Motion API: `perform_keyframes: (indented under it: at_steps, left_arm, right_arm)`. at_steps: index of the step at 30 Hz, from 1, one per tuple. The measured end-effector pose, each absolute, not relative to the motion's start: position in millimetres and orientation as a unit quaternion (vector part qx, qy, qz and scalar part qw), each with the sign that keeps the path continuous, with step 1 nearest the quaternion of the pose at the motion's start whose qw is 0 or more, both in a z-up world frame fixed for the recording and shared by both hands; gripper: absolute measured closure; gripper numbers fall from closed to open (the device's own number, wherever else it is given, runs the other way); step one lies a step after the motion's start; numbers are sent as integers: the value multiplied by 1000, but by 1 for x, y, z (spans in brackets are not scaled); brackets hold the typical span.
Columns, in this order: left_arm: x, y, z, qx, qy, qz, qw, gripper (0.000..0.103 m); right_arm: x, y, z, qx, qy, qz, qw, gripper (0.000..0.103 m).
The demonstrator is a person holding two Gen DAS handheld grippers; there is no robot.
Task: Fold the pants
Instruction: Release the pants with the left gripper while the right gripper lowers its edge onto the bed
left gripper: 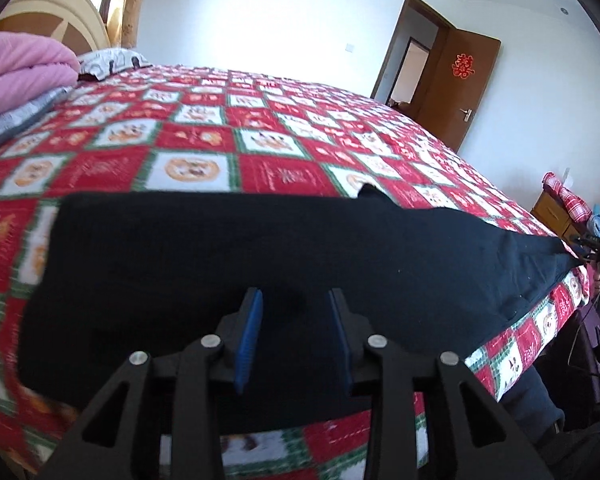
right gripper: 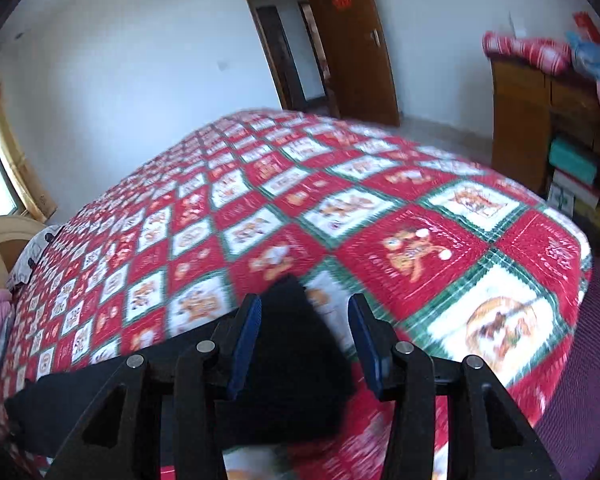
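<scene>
left gripper [left gripper: 296,300]: black frame | blue pads | silver pins

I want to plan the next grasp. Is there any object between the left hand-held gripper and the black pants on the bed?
Nothing visible. The left hand-held gripper is open directly over the black pants, which lie flat on the checkered bedspread.

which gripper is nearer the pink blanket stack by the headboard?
Left. The left gripper hovers open over the black pants, with the pink blanket close at its upper left. The right gripper, open over the pants' other end, sees the blanket far off.
</scene>
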State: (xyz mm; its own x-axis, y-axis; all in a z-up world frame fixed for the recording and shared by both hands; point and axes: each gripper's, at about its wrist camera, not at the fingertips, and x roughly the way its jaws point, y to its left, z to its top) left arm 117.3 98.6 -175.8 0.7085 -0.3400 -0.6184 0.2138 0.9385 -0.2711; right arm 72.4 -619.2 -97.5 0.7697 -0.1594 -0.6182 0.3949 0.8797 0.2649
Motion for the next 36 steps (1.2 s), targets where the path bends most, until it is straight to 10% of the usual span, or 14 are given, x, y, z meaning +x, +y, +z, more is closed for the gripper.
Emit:
perform_keyframes:
  at_steps: [6,8,21,24,26,29,36]
  left_arm:
    - [113,99,-181,-101,339,-146,924,67]
    - [113,100,-182,-104,338,-146,924,67]
    - [112,101,-186,-117,324,-143,928,66]
    - [112,100,-186,-121,320,-145,928,61]
    - [112,97,-186,-114,318,-144,930,59]
    - [110,91,-185,-89,318,-137,934,57]
    - [109,90,-186,-93,312,-135,936,54]
  right_arm:
    - [106,-637,-120,180,346,-129,912,61]
    - [112,-632,-122,175,344,-115,915,100]
    - [127,-641,-108,168,312,-145,924,102]
    - [115,-642,-105,190,315,-120,922,79]
    - [109,-637,-102,184,314,-102,926,37]
    - [110,-626,-102,162,320,-86,929,37]
    - [124,-618,-123,136,366,-94,916,82]
